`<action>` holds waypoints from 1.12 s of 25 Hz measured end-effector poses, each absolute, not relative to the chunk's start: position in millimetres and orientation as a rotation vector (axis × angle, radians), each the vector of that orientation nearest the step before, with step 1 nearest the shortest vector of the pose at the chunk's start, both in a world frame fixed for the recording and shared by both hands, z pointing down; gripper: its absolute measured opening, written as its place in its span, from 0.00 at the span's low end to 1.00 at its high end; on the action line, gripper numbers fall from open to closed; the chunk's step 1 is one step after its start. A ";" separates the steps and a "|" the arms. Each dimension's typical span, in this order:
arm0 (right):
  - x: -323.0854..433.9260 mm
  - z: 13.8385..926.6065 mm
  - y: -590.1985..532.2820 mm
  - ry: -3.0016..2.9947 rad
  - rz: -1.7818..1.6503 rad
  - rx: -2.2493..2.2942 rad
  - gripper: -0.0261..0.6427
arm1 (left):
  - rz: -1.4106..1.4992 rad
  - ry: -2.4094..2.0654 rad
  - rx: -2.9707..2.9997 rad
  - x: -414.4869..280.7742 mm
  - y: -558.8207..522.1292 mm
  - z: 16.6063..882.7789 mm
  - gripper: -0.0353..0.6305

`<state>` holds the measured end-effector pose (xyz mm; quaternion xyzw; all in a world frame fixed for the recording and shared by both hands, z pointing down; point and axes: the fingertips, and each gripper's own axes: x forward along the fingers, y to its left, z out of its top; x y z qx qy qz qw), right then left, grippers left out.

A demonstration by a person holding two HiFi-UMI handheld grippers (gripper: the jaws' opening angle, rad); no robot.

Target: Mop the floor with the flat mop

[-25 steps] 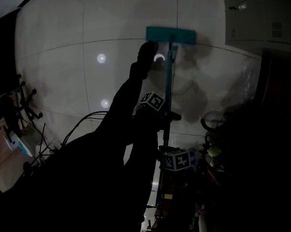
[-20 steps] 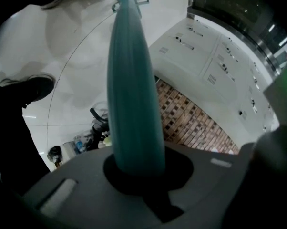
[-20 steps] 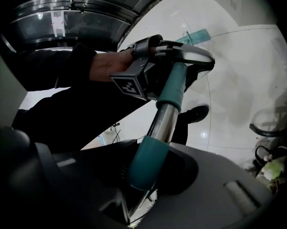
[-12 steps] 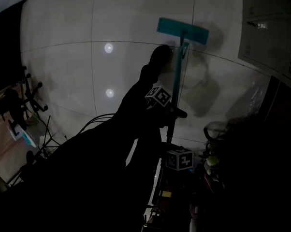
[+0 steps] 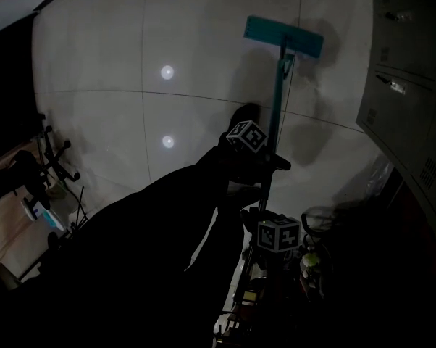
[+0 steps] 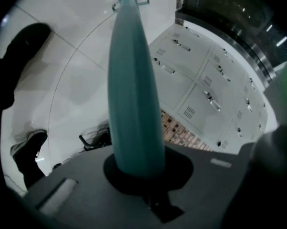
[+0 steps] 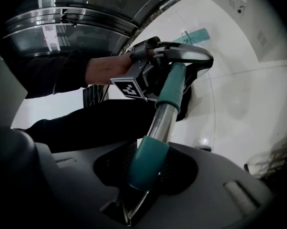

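Note:
The flat mop's teal head (image 5: pixel 283 36) lies on the glossy white tiled floor (image 5: pixel 131 122) far ahead, and its teal pole (image 5: pixel 276 100) runs back toward me. My left gripper (image 5: pixel 264 162), with a marker cube on top, is shut on the pole partway up. My right gripper (image 5: pixel 267 227) is shut on the pole lower down, near its end. In the left gripper view the teal pole (image 6: pixel 131 89) rises from the left gripper (image 6: pixel 136 168). In the right gripper view the right gripper (image 7: pixel 146 168) clamps a teal sleeve of the pole (image 7: pixel 166 106), with the left gripper (image 7: pixel 155 78) and a hand further along.
Grey lockers (image 5: pixel 413 71) line the right side, also in the left gripper view as lockers (image 6: pixel 200 80). A chair base and cables (image 5: pixel 55 162) sit at the left. Dark clutter (image 5: pixel 312 249) crowds the lower right. My shoe (image 5: pixel 245 114) stands beside the pole. Damp patches darken the floor near the mop head.
The mop head has slid farther away across the floor, up and to the right in view. My left gripper has moved forward with the pole. Both grippers keep their hold.

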<state>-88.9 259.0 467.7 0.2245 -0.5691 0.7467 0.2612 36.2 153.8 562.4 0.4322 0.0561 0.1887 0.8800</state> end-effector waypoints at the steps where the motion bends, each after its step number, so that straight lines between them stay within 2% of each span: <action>1: -87.6 470.0 241.3 -1.543 2.018 0.614 0.21 | 0.394 0.119 0.907 37.7 135.7 564.1 0.09; 10: -71.9 490.6 80.9 -1.613 1.982 0.670 0.21 | 0.352 0.095 1.002 56.1 -29.6 576.7 0.09; 16: -56.4 499.2 21.7 -1.640 1.896 0.675 0.21 | 0.273 0.042 1.068 70.0 -102.1 577.4 0.09; 21: -45.4 495.9 35.6 -1.659 1.827 0.650 0.21 | 0.268 0.033 1.106 74.3 -97.4 568.3 0.09; 28: -52.4 491.2 136.6 -1.658 1.759 0.650 0.21 | 0.291 0.024 1.108 60.3 -1.0 558.1 0.09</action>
